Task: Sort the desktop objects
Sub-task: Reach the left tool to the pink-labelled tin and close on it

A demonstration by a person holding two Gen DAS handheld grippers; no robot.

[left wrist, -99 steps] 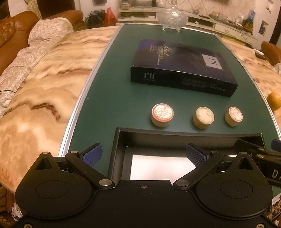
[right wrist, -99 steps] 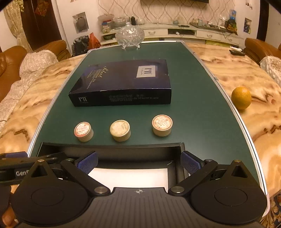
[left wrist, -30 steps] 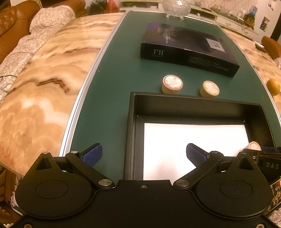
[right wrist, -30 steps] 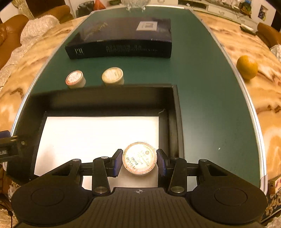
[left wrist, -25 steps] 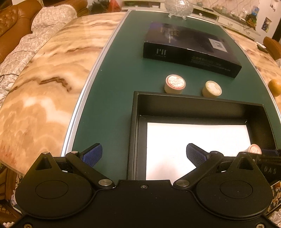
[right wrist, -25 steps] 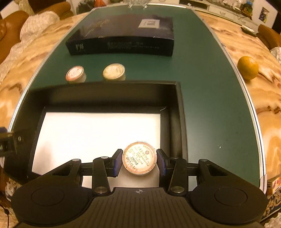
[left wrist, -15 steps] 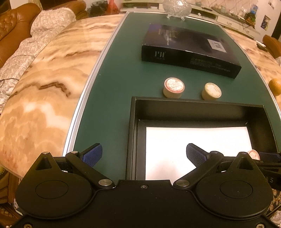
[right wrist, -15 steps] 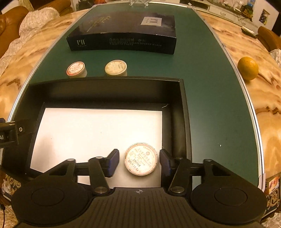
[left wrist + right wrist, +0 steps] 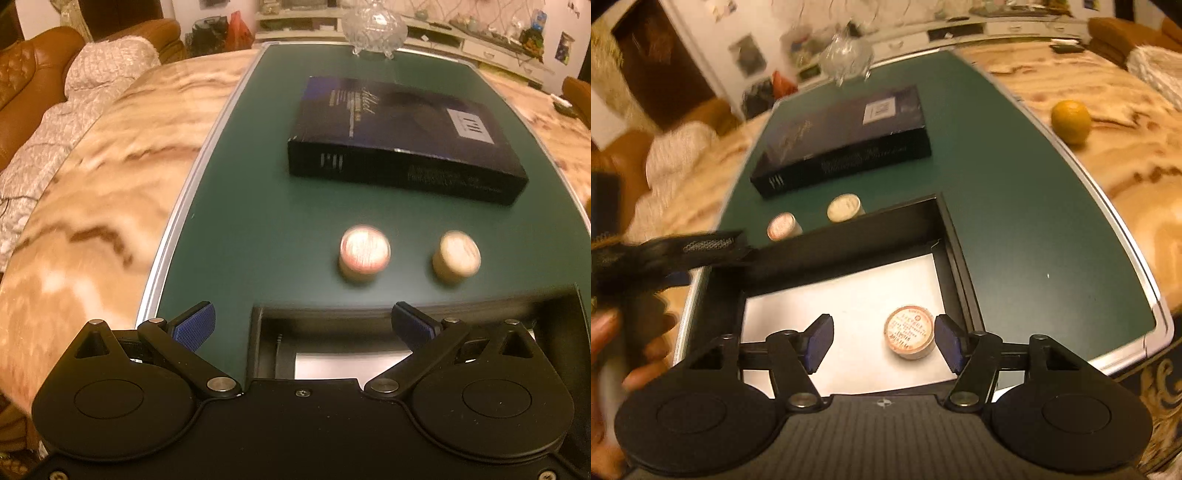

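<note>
A black tray with a white floor lies on the green mat; its far wall also shows in the left wrist view. One round capsule lies in the tray's right part, between my right gripper's open fingers, close to the right pad. Two more capsules stand on the mat beyond the tray: a reddish one and a pale one. My left gripper is open and empty, low over the tray's left far corner.
A dark flat box lies behind the capsules. A glass bowl stands at the mat's far end. An orange sits on the marble table to the right. The left gripper's body crosses the right view's left side.
My right gripper has opened wider, pulled back and tilted, leaving the capsule in the tray. My left gripper has moved forward and lower toward the two capsules on the mat.
</note>
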